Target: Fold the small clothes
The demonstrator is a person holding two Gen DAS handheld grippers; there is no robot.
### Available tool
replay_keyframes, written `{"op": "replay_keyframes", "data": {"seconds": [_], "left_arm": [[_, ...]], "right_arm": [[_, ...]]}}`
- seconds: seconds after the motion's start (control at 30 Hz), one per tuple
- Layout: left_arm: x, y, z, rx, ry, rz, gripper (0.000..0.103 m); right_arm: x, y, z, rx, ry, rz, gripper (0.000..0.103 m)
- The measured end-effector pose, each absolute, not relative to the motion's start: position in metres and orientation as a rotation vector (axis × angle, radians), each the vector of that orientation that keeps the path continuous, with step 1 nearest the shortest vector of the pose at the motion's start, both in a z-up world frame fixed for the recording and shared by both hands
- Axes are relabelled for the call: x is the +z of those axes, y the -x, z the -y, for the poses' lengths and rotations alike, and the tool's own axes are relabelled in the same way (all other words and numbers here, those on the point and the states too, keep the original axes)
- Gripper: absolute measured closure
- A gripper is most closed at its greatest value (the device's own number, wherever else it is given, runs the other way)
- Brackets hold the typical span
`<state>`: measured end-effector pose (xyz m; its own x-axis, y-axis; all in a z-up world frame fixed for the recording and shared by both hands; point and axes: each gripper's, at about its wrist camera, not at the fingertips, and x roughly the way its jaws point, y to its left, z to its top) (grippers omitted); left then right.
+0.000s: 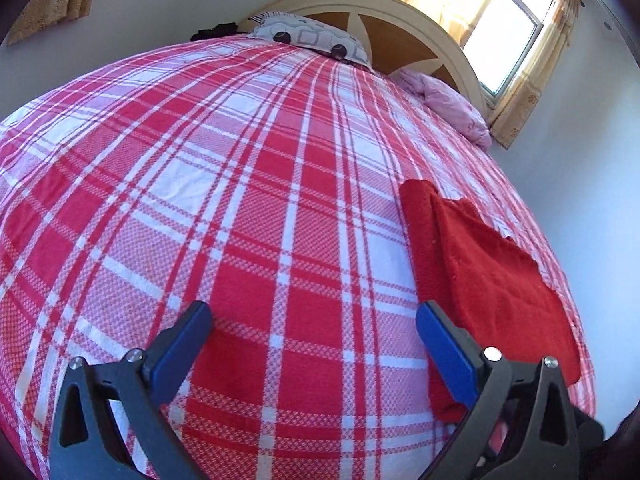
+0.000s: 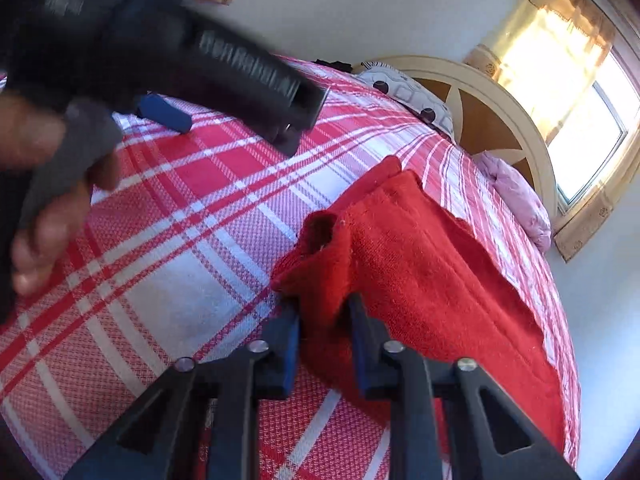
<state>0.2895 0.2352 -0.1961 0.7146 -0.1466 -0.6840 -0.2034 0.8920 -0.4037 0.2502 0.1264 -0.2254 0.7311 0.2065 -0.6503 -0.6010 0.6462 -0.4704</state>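
Progress: fold looks partly done. The red knit garment (image 2: 420,272) lies on the bed at roughly 4 o'clock in the left wrist view, already doubled along its length, one layer stacked on another with a stepped far edge. Judged from that, at least one fold is in; a further fold across, plus squaring up, seems left. No other small clothes to fold are identifiable near the grippers.

Surface: bed covered by a red-and-white plaid sheet (image 1: 248,208), flat, few wrinkles, fills most of both views. Soft base, so the garment edge can be pinched off it.

Room: pale walls; curved cream-and-brown headboard (image 1: 400,28) at 12 to 1 o'clock; bright window (image 1: 508,36) with yellow patterned curtains at 1 to 2 o'clock. Patterned pillow (image 1: 308,38) at 12 o'clock, pink bundle of cloth (image 1: 452,108) at 2 o'clock by the headboard. Small dark item beside the pillow, not identifiable.

Grippers: right gripper (image 2: 325,312) narrow, pads pinching a bunched near corner of the red garment, the corner lifted off the sheet. Left gripper (image 1: 314,320) wide, nothing between the pads, hovering over bare sheet with its right finger just beside the garment's left edge; contact not clear. A hand (image 2: 44,200) holding it shows at 9 o'clock in the right wrist view.
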Motion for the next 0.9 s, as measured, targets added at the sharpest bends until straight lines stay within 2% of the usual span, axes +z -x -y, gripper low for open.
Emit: {"op": "replay_keyframes", "data": {"seconds": [0.3, 0.4, 0.53, 0.6, 0.73, 0.77, 0.87, 0.9], "left_arm": [[-0.177, -0.363, -0.215, -0.184, 0.486, -0.825, 0.002], [-0.183, -0.394, -0.204, -0.229, 0.479, -0.881, 0.013], [-0.19, -0.419, -0.191, -0.282, 0.489, -0.924, 0.02], [-0.194, -0.426, -0.187, -0.293, 0.49, -0.937, 0.028], [-0.194, -0.431, -0.181, -0.278, 0.442, -0.941, 0.036], [-0.194, -0.433, -0.182, -0.277, 0.442, -0.942, 0.042], [-0.199, -0.438, -0.183, -0.339, 0.494, -0.972, 0.087], [-0.199, -0.438, -0.183, -0.345, 0.507, -0.967, 0.088]], "right_arm": [[-0.227, -0.249, -0.127, 0.489, 0.713, -0.582, 0.083], [-0.228, -0.255, -0.125, 0.487, 0.718, -0.582, 0.083], [-0.229, -0.254, -0.126, 0.484, 0.723, -0.576, 0.083], [-0.228, -0.255, -0.126, 0.488, 0.715, -0.579, 0.083], [-0.228, -0.257, -0.124, 0.489, 0.714, -0.577, 0.083], [-0.228, -0.257, -0.124, 0.489, 0.715, -0.576, 0.083], [-0.227, -0.257, -0.124, 0.494, 0.71, -0.574, 0.086], [-0.226, -0.257, -0.123, 0.499, 0.702, -0.576, 0.088]]}}
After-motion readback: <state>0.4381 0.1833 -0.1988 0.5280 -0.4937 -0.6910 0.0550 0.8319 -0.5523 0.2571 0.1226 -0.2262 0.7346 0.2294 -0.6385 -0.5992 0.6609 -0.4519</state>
